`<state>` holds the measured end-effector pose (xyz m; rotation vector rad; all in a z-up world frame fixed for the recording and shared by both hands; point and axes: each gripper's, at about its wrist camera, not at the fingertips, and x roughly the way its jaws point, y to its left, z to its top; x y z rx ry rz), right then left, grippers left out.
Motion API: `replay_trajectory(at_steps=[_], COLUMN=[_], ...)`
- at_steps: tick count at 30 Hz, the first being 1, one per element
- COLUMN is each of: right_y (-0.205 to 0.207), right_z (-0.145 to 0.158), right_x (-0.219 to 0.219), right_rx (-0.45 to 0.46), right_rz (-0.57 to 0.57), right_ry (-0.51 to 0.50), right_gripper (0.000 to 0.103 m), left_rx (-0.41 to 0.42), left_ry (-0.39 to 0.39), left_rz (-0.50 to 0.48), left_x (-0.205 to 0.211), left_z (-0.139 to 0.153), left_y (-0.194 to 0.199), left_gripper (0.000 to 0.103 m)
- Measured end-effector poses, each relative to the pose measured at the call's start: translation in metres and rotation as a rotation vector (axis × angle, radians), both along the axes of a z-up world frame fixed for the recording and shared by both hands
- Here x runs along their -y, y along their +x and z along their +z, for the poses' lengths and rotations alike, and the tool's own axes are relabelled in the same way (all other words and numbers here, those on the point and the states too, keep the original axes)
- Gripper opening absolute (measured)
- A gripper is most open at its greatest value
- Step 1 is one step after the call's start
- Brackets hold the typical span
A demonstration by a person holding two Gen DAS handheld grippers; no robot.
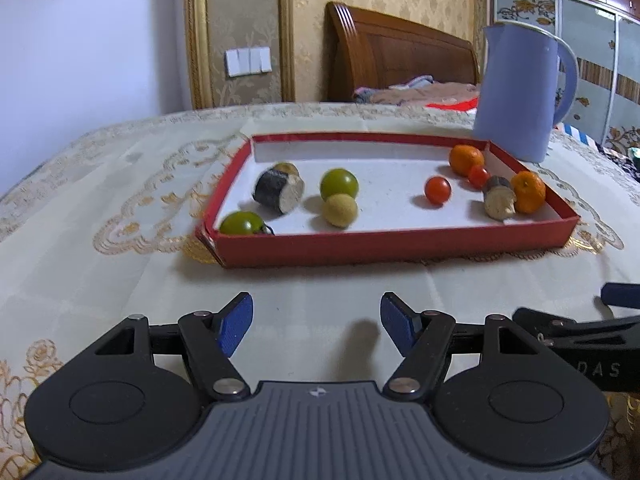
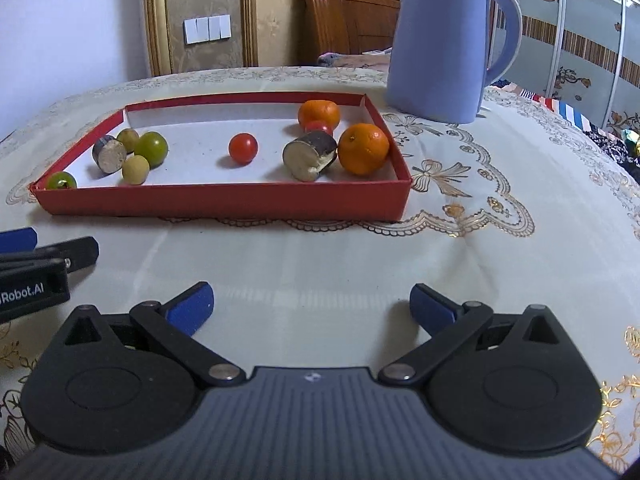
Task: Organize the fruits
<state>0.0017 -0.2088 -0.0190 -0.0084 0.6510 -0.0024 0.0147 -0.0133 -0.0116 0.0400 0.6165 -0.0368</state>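
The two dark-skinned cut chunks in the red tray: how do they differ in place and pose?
The left chunk lies at the tray's left end among green fruits, beside the green tomato; the right chunk lies at the right end, against the near orange. The left chunk's cut face looks round and whole; the right chunk's is ragged at its lower edge. Both show pale cut faces toward the cameras inside the red tray.

Bare tablecloth [image 2: 320, 256] lies open between me and the red tray [image 2: 224, 200]. Its near wall blocks a low approach. The blue kettle [image 2: 436, 48] crowds the tray's far right corner.
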Motion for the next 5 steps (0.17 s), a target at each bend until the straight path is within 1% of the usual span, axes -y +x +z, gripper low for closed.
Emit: replay_trajectory(at_steps=[4,5], right_y=[-0.0010,-0.0016], right_z=[0.0004,0.0003], right_x=[-0.0041,-0.0056], right_rx=[0.009,0.012], right_rz=[0.000,0.000], right_ry=[-0.028,-0.037], right_gripper=[0.103,0.103], left_rx=[-0.027,-0.028], left_ry=[0.015,0.020], left_rz=[0.002,0.003], left_x=[0.0018,0.0022], left_z=[-0.0026,-0.0029], left_y=[0.0026,0.0025], left_gripper=[0.070,0.072])
